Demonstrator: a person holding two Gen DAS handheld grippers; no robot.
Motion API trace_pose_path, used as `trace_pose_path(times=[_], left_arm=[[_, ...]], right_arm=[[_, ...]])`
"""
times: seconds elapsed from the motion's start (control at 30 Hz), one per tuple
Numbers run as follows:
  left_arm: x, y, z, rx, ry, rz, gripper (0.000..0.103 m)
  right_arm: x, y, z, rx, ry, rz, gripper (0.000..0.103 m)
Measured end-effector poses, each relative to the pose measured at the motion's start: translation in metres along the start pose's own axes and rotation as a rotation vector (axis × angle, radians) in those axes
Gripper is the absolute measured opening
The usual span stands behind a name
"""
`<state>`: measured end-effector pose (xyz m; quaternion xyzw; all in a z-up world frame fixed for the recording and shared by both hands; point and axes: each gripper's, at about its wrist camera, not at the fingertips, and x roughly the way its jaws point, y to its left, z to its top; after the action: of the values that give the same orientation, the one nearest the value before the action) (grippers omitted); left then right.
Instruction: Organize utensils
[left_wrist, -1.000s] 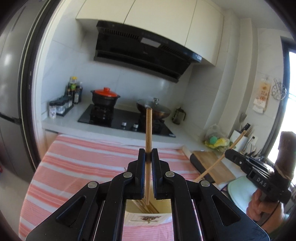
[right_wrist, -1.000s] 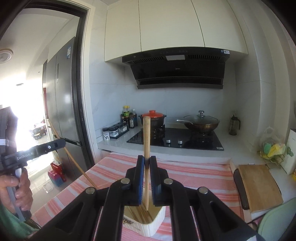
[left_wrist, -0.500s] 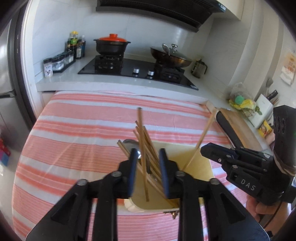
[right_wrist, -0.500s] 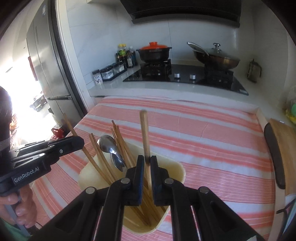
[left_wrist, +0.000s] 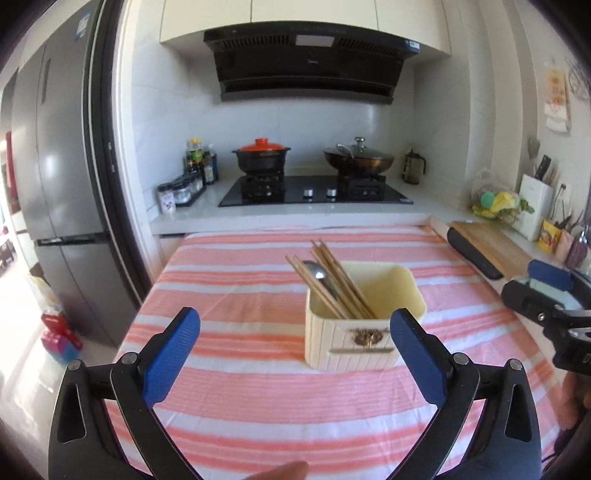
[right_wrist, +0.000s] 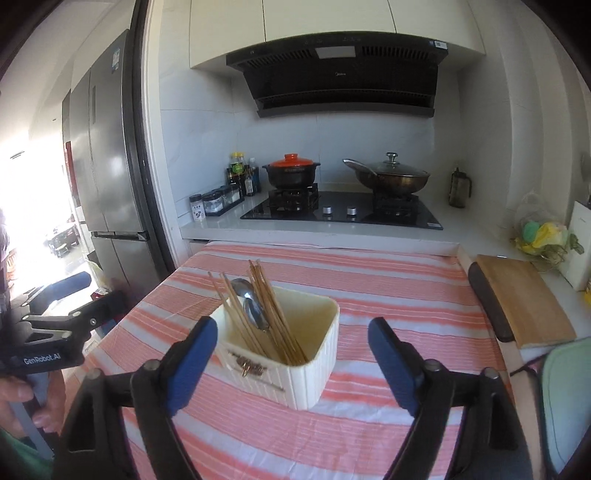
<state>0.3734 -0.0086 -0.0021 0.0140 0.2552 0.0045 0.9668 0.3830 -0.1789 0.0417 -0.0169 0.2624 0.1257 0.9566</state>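
Observation:
A cream utensil holder (left_wrist: 384, 295) (right_wrist: 317, 354) stands on the striped cloth. Several wooden chopsticks (left_wrist: 334, 277) (right_wrist: 264, 306) and a metal spoon (left_wrist: 316, 272) (right_wrist: 251, 302) lean in its left side. My left gripper (left_wrist: 295, 350) is open and empty, held back from the holder on the near side. My right gripper (right_wrist: 291, 354) is open and empty, its jaws wide either side of the holder's near face but short of it. Each gripper shows at the edge of the other's view, the right one (left_wrist: 546, 302) and the left one (right_wrist: 55, 317).
The table has a pink and white striped cloth (left_wrist: 258, 387) (right_wrist: 388, 295). A wooden cutting board (left_wrist: 487, 247) (right_wrist: 521, 302) lies at its right edge. Behind are a hob with a red-lidded pot (left_wrist: 262, 157) and a wok (left_wrist: 358, 158). A fridge (left_wrist: 62, 184) stands left.
Both grippers let go of their chopsticks into the holder, opened wide and pulled back up and away from it.

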Motion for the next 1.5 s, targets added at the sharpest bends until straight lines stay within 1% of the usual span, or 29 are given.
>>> trace_pose_path(times=[0.07, 0.13, 0.17, 0.2, 0.33, 0.5, 0.6, 0.77, 0.87, 0.97, 1.07, 1.17, 1.3, 1.5], left_arm=[[-0.017, -0.006, -0.013, 0.029, -0.005, 0.025, 0.103], [-0.032, -0.008, -0.025, 0.033, -0.006, 0.039, 0.103], [-0.039, -0.009, -0.03, 0.032, -0.003, 0.042, 0.103], [-0.044, -0.01, -0.034, 0.034, -0.001, 0.045, 0.103], [-0.065, -0.016, -0.048, 0.053, -0.004, 0.073, 0.103], [-0.086, -0.018, -0.059, 0.043, -0.011, 0.066, 0.103], [-0.099, -0.018, -0.061, 0.04, -0.016, 0.063, 0.103], [-0.115, -0.023, -0.06, 0.051, -0.035, 0.1, 0.103], [-0.126, -0.025, -0.059, 0.042, -0.04, 0.093, 0.103], [-0.136, -0.022, -0.056, 0.02, -0.053, 0.07, 0.103], [-0.141, -0.017, -0.053, -0.007, -0.052, 0.061, 0.103], [-0.147, -0.014, -0.052, -0.025, -0.058, 0.083, 0.103], [-0.149, -0.011, -0.05, -0.031, -0.051, 0.107, 0.103], [-0.15, -0.011, -0.05, -0.031, -0.038, 0.104, 0.103]], right_arm=[[-0.023, 0.006, -0.013, 0.01, -0.008, -0.041, 0.091], [-0.043, 0.01, -0.024, 0.026, -0.017, -0.07, 0.095], [-0.052, 0.012, -0.029, 0.036, -0.022, -0.073, 0.1], [-0.06, 0.013, -0.034, 0.044, -0.027, -0.077, 0.103], [-0.084, 0.027, -0.046, 0.012, -0.039, -0.093, 0.103], [-0.104, 0.041, -0.056, -0.015, -0.045, -0.108, 0.103], [-0.113, 0.046, -0.06, -0.017, -0.042, -0.116, 0.103], [-0.128, 0.052, -0.065, -0.023, -0.051, -0.128, 0.103], [-0.135, 0.057, -0.066, -0.038, -0.048, -0.145, 0.103], [-0.142, 0.062, -0.067, -0.049, -0.041, -0.157, 0.103], [-0.149, 0.063, -0.066, -0.052, -0.039, -0.169, 0.103], [-0.152, 0.065, -0.064, -0.053, -0.03, -0.172, 0.103], [-0.155, 0.065, -0.064, -0.034, -0.018, -0.156, 0.103], [-0.162, 0.067, -0.064, -0.032, -0.028, -0.144, 0.103]])
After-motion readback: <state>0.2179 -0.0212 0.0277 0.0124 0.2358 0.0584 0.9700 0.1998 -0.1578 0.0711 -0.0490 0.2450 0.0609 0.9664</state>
